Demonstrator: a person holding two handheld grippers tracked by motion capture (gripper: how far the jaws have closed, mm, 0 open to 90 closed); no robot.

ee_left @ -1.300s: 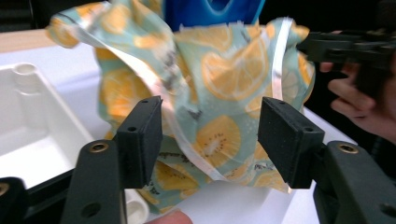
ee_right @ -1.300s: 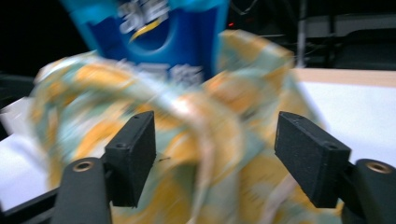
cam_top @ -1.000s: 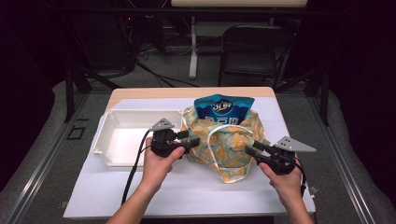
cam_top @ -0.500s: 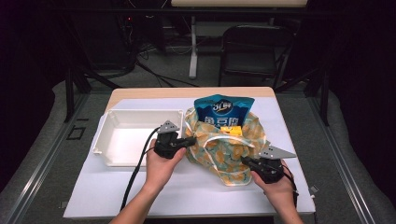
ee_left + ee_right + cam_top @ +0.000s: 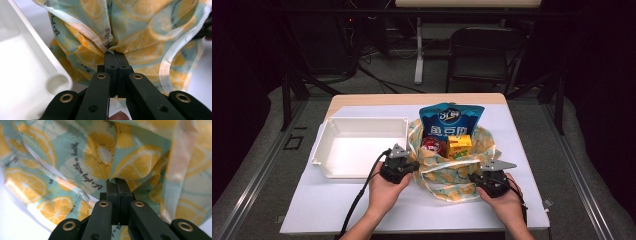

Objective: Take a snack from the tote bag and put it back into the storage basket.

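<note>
Both the left gripper (image 5: 412, 166) and the right gripper (image 5: 475, 179) pinch the cloth bag (image 5: 447, 172) lying between them.

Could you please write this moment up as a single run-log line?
left gripper: shut on lemon-print bag | right gripper: shut on lemon-print bag | bag: on table, snacks inside | white tray: beside bag

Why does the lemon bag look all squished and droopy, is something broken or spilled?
Nothing is broken or spilled. The lemon bag sags because the left gripper and right gripper pinch its cloth, pulling the mouth open. The chip bag stands upright inside.
</note>
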